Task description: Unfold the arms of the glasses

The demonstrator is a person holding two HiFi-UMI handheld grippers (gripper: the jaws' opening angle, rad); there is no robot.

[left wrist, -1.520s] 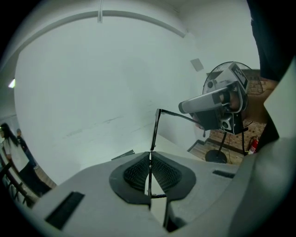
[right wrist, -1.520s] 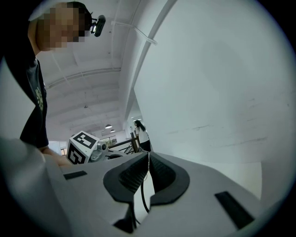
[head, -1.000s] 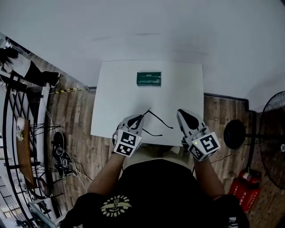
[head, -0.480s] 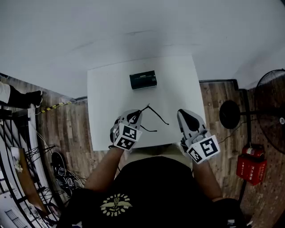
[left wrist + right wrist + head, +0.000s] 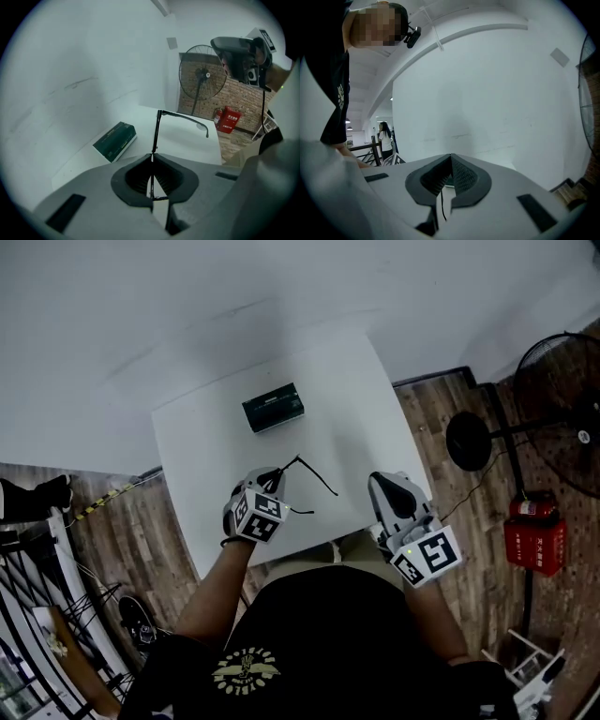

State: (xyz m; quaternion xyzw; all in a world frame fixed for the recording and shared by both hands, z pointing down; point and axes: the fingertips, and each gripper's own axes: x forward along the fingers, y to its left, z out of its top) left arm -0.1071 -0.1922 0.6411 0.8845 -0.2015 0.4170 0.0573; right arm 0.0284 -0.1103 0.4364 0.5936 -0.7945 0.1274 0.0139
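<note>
Jaws of the left gripper (image 5: pixel 151 158) are pressed together on the thin black wire-framed glasses (image 5: pixel 180 117), pinching one slim bar. One arm sticks out to the right, over the near part of the white square table (image 5: pixel 352 409). Right gripper (image 5: pixel 450 158) is closed on nothing, apart at the table's near right edge. Dark green rectangular box (image 5: pixel 274 407) lies farther back. Risk, as judged: so thin a pinch may let the frame pivot or slip when pushed, and forcing a hinge could bend it.

Glasses (image 5: pixel 156 131) partly hidden inside left gripper (image 5: pixel 151 157); fan (image 5: pixel 561 399) cut by edge.
</note>
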